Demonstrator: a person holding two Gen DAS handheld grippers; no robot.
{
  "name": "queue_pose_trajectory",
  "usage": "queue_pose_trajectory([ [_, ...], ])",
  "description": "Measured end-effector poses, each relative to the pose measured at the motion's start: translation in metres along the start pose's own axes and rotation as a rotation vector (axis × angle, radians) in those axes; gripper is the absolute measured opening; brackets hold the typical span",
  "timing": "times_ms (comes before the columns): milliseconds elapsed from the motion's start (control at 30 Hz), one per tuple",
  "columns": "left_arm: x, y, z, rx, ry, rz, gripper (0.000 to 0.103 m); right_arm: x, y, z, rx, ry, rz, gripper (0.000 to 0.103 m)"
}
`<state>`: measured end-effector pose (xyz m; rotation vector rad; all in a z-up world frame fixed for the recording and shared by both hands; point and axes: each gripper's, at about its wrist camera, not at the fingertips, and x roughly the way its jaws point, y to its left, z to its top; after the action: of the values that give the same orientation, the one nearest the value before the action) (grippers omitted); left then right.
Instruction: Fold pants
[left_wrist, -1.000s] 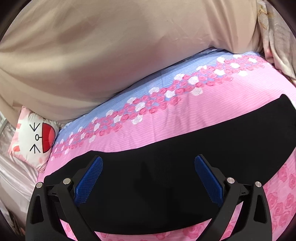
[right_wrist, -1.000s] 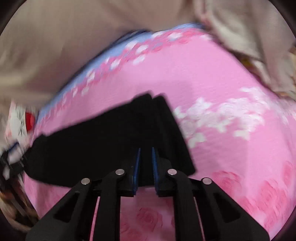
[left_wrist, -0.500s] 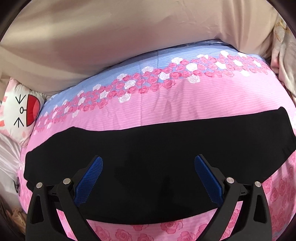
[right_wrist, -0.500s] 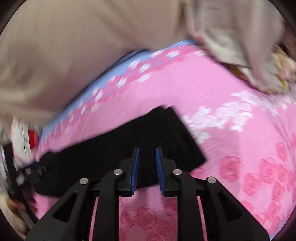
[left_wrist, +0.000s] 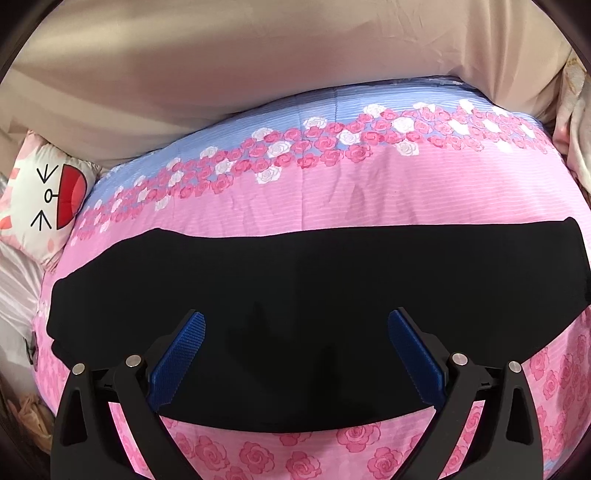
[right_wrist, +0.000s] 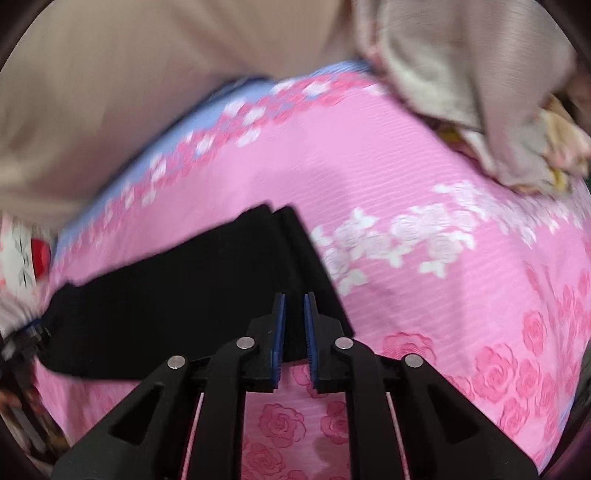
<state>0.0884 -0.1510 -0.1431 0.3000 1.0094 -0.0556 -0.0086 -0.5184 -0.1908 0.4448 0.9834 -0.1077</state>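
Black pants (left_wrist: 314, 280) lie flat, folded lengthwise into a long band across the pink rose bedspread (left_wrist: 369, 199). My left gripper (left_wrist: 295, 314) hovers over the band's middle, jaws wide open, nothing between the blue pads. The right wrist view is blurred. There the pants (right_wrist: 192, 288) end in a slanted edge at the right. My right gripper (right_wrist: 294, 299) is at that end's near corner. Its jaws are closing to a narrow gap; black cloth shows in the gap, and the pants still lie flat.
A beige quilt (left_wrist: 258, 74) is heaped along the far side of the bed. A cartoon-face pillow (left_wrist: 48, 195) sits at the far left. Crumpled pale cloth (right_wrist: 480, 92) is piled at the bed's right end. Bare bedspread lies beyond and right of the pants.
The left view has rolled level, so the pants now run straight across it. The right gripper has shifted along the pants' end and its jaws have narrowed.
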Motion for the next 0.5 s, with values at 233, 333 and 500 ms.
queue_pose_trajectory([
  [233,-0.004,-0.001,0.002,0.008,-0.012,0.014,0.098,0.018,0.012,-0.007,-0.12,0.059,0.013,0.055],
  [333,-0.001,-0.001,0.001,0.001,0.0,0.014,0.098,0.024,0.023,-0.013,-0.181,0.043,0.032,0.041],
  [500,-0.003,-0.001,0.001,0.015,-0.005,0.035,0.098,0.007,0.009,0.001,-0.116,-0.007,0.12,0.011],
])
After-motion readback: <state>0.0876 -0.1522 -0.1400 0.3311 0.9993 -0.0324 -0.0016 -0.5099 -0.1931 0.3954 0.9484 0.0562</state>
